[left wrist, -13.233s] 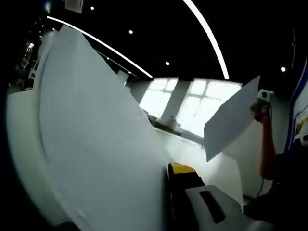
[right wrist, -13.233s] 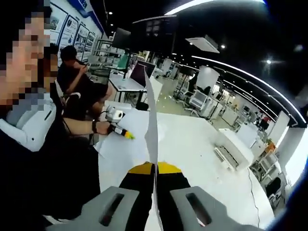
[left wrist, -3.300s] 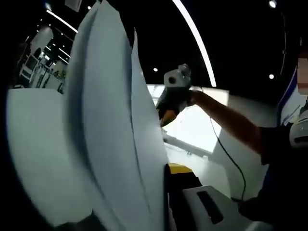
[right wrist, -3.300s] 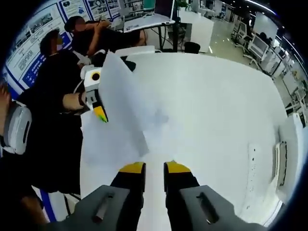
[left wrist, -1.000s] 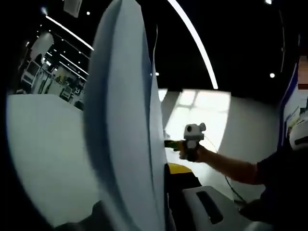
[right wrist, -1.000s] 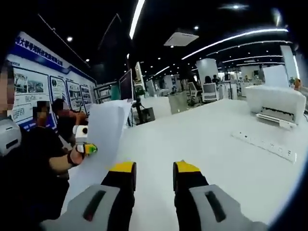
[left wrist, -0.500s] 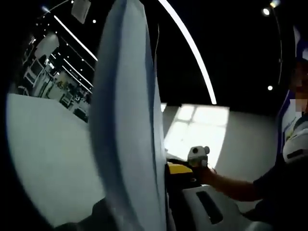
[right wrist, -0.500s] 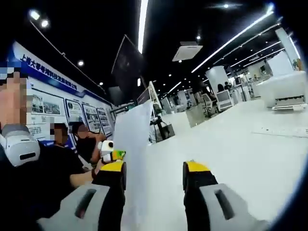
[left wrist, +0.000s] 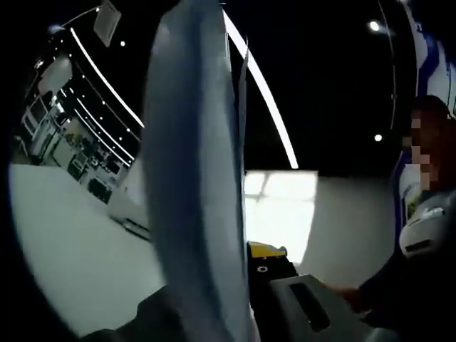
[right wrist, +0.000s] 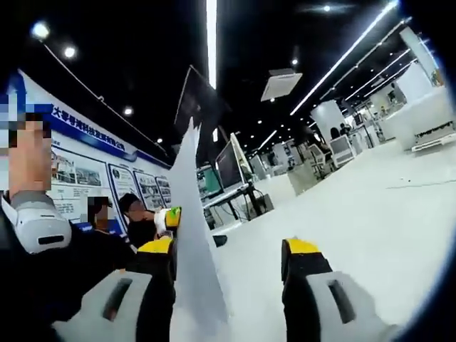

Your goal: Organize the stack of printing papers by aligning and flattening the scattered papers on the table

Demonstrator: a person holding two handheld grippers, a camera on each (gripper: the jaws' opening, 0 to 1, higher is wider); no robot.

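Left gripper (left wrist: 246,267) clamped on bunch of papers (left wrist: 196,178), held up on edge off table (left wrist: 64,242), sheets fanned a bit at top (edges not flush yet). In right gripper view, same papers (right wrist: 189,235) stand between spread jaws of right gripper (right wrist: 228,260), which grips nothing. Judging by that: gathered, but squaring and laying flat on table left. Wall posters at left have writing, too blurry to read.

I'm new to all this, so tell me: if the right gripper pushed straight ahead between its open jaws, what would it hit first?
Probably the sheets of paper, held upright by the left gripper just inside the right gripper's left jaw. Beyond is bare white table, though depth is unclear.
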